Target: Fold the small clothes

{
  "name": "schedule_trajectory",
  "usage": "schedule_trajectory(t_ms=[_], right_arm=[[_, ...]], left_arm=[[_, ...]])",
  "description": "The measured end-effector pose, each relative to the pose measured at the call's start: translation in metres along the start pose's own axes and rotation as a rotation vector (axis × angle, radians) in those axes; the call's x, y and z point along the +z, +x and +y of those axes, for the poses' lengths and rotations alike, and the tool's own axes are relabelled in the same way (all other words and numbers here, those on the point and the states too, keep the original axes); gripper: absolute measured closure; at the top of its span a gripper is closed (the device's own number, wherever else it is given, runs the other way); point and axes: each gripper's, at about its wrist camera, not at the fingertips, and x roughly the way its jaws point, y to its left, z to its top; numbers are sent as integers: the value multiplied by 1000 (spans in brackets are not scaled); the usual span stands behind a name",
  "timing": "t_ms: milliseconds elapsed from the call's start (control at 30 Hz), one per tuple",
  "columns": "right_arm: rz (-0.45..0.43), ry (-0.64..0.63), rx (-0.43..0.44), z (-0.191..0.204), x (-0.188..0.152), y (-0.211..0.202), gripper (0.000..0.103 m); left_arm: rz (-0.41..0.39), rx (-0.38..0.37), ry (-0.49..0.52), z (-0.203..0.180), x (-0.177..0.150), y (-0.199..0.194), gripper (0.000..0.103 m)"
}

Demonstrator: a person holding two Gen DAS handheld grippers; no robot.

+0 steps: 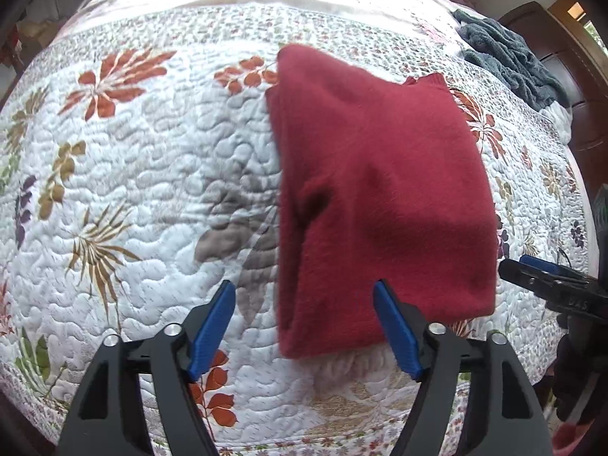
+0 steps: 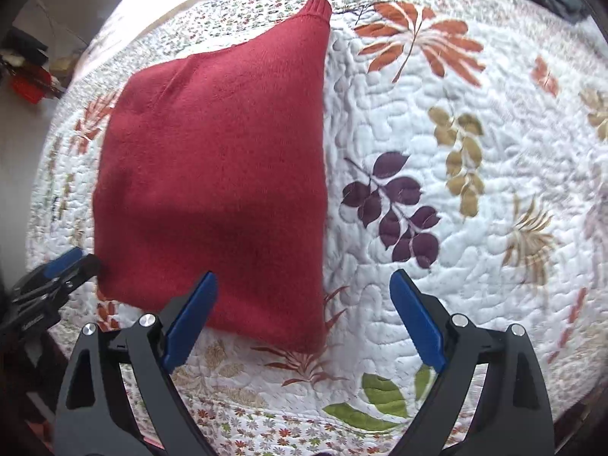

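From the left wrist, the left tool (image 1: 304, 321) stands wide apart, holding nothing, over the near edge of the folded red sweater (image 1: 380, 190) on the quilted bed (image 1: 133, 190); from the right wrist, the right tool (image 2: 304, 313) gapes equally empty beside the sweater's right edge

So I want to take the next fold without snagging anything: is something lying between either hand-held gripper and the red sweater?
Nothing visible does. The left hand-held gripper and right hand-held gripper are both open near the red sweater's near edge, with only bare quilt beside it.
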Motion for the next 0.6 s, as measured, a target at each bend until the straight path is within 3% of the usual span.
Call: schedule_trajectory(t_ms=[333, 467, 600], right_arm=[[-39, -5, -56, 15, 15, -14, 8], [-34, -27, -137, 19, 22, -17, 7], [-45, -26, -125, 21, 22, -20, 7]], left_arm=[[-46, 71, 6, -15, 19, -12, 20], [-47, 99, 0, -15, 21, -14, 17], [-39, 115, -4, -16, 20, -14, 17]])
